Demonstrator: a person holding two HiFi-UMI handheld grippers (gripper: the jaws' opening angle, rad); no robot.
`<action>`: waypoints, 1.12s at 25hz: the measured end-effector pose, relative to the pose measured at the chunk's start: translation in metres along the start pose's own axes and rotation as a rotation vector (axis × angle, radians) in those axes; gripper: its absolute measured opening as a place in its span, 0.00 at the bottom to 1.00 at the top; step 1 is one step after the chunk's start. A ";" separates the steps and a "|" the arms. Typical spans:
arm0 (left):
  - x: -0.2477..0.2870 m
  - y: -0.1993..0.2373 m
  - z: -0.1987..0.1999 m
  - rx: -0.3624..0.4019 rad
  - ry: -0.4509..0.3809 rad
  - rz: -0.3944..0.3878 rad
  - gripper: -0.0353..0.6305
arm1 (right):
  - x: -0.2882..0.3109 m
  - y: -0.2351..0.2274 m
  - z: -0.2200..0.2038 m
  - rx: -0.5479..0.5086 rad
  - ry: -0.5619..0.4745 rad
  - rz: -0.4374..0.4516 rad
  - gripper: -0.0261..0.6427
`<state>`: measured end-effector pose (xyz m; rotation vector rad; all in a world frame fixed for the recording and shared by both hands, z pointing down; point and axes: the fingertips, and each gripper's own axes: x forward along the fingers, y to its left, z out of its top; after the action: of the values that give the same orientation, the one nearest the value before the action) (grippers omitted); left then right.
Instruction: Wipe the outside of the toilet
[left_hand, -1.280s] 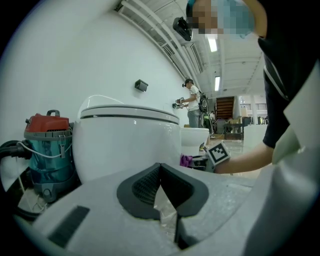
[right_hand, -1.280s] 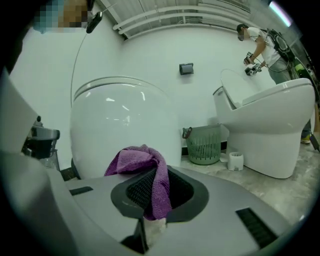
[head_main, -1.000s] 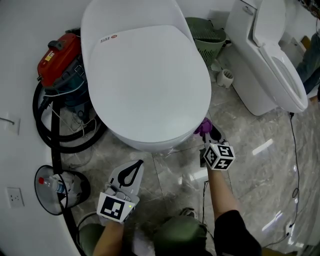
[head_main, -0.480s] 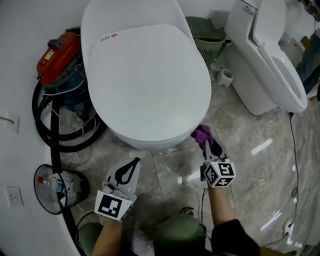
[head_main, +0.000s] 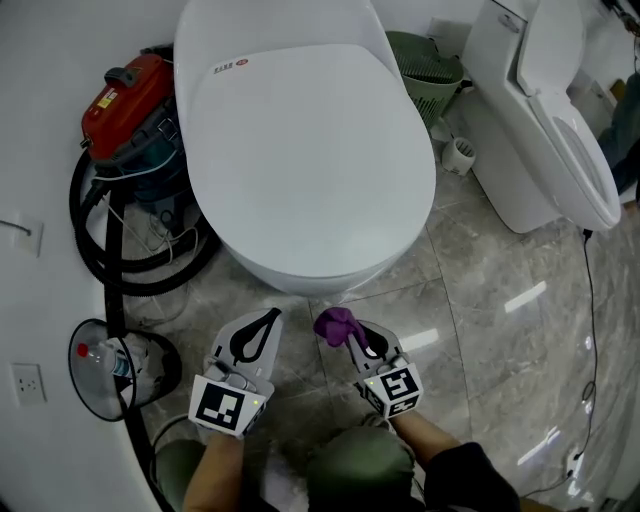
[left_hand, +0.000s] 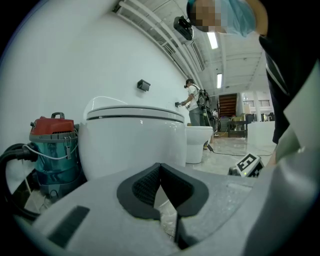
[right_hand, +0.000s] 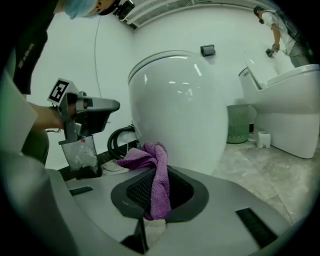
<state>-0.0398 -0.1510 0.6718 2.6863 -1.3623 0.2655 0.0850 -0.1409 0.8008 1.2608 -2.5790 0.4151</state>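
The white toilet (head_main: 310, 160) with its lid down fills the upper middle of the head view, and its rounded bowl (right_hand: 180, 110) looms right ahead in the right gripper view. My right gripper (head_main: 350, 335) is shut on a purple cloth (head_main: 336, 324), held low in front of the bowl's front edge, a short way off it. The cloth (right_hand: 150, 157) bunches above the right gripper's (right_hand: 159, 175) dark pads. My left gripper (head_main: 268, 320) hovers beside it to the left, shut with nothing in it. The bowl (left_hand: 132, 140) shows ahead of the left gripper (left_hand: 160, 167).
A red vacuum cleaner (head_main: 135, 100) with a black hose (head_main: 110, 260) stands left of the toilet against the wall. A wire bin (head_main: 110, 365) holding a bottle sits at lower left. At the right are a green basket (head_main: 430, 60), a second toilet (head_main: 560, 130) and a floor cable (head_main: 590, 330).
My right gripper has carried the cloth from the bowl's front right side leftward and back, to just in front of the bowl. The left gripper has hardly moved.
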 end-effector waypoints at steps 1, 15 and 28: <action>-0.001 0.000 0.001 0.002 -0.003 0.002 0.07 | 0.010 0.012 -0.001 -0.006 -0.002 0.031 0.10; -0.001 -0.005 0.002 0.017 0.004 0.009 0.06 | 0.097 0.034 -0.016 -0.041 0.052 0.105 0.10; 0.009 -0.012 -0.005 0.021 0.017 -0.013 0.07 | 0.043 -0.091 -0.019 -0.025 0.076 -0.133 0.10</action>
<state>-0.0252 -0.1497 0.6784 2.7027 -1.3450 0.3026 0.1337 -0.2186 0.8465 1.3710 -2.4131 0.3955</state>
